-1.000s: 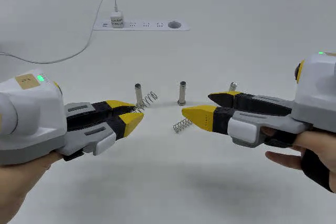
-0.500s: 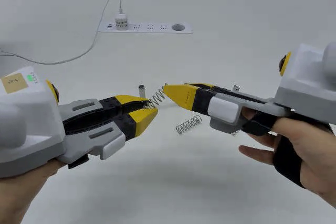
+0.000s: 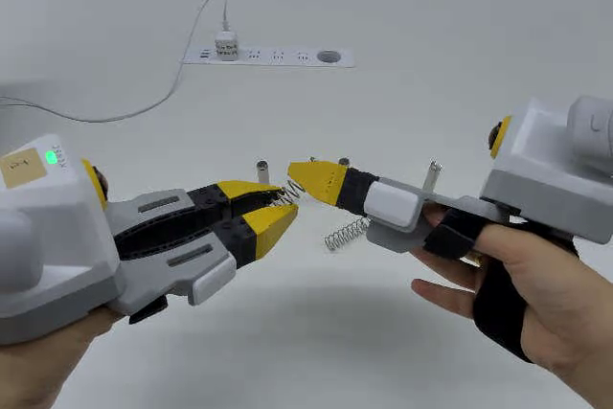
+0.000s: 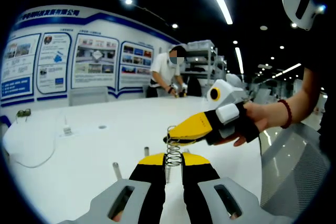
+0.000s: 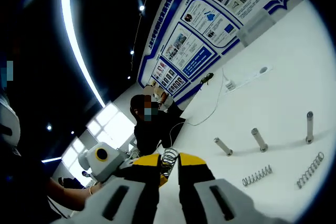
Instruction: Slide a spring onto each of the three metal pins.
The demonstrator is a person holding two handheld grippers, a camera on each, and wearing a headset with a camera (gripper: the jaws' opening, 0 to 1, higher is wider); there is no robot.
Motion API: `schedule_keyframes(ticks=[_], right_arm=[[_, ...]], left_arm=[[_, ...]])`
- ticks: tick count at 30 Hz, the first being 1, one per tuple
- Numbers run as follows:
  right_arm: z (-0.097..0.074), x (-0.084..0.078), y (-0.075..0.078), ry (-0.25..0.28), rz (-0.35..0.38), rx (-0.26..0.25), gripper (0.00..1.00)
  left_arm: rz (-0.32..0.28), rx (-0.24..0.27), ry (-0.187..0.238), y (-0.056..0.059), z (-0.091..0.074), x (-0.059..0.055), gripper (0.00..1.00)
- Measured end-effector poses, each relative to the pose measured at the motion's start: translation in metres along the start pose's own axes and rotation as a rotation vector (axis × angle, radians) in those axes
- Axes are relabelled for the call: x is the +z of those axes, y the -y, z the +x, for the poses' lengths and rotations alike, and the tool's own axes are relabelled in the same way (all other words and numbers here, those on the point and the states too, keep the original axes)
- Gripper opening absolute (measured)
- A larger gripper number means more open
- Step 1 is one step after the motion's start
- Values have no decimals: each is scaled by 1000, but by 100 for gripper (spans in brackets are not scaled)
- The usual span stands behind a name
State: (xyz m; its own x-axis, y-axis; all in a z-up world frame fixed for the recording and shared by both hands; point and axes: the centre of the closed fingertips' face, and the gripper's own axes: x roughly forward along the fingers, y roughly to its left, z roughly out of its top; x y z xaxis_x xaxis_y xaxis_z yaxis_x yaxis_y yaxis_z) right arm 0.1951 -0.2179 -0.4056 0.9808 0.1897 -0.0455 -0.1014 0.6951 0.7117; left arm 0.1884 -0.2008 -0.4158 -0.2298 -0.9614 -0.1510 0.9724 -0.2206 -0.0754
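Three metal pins stand on the white table: the left pin [image 3: 261, 171], the middle pin [image 3: 343, 162] partly behind my right gripper, and the right pin [image 3: 432, 175]. My left gripper [image 3: 285, 208] is shut on one end of a spring [image 3: 287, 193], lifted off the table. My right gripper [image 3: 299, 174] comes in from the right and pinches the spring's other end [image 4: 172, 136]. Between my right jaws that spring [image 5: 169, 157] shows, with the left gripper [image 5: 100, 161] beyond. Two more springs [image 5: 256, 176] [image 5: 310, 170] lie in front of the pins [image 5: 259, 139]; one loose spring [image 3: 345, 234] lies below my right gripper.
A white power strip [image 3: 273, 56] with a plugged-in charger and a cable [image 3: 182, 74] lies at the back of the table. A person [image 4: 164, 74] works at the far end.
My right gripper has swung left from the loose spring and shut on the free end of the spring in my left gripper. The left gripper rose slightly.
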Motion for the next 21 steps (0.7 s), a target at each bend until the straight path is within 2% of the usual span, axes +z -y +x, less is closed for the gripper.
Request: schedule_keyframes(ticks=[8, 16, 18, 20, 21], right_arm=[[0, -1, -5, -6, 3, 33, 11], [1, -1, -8, -10, -57, 33, 11], [2, -1, -9, -15, -86, 26, 11], [4, 0, -10, -6, -99, 25, 11], [5, 1, -11, -3, -115, 23, 11]], left_arm=[[2, -6, -16, 2, 0, -3, 10], [3, 12, -35, 0, 1, -4, 11], [3, 26, -51, -1, 0, -6, 13], [-4, 63, -120, -6, -2, -17, 18], [7, 64, -129, -6, -2, -18, 20]])
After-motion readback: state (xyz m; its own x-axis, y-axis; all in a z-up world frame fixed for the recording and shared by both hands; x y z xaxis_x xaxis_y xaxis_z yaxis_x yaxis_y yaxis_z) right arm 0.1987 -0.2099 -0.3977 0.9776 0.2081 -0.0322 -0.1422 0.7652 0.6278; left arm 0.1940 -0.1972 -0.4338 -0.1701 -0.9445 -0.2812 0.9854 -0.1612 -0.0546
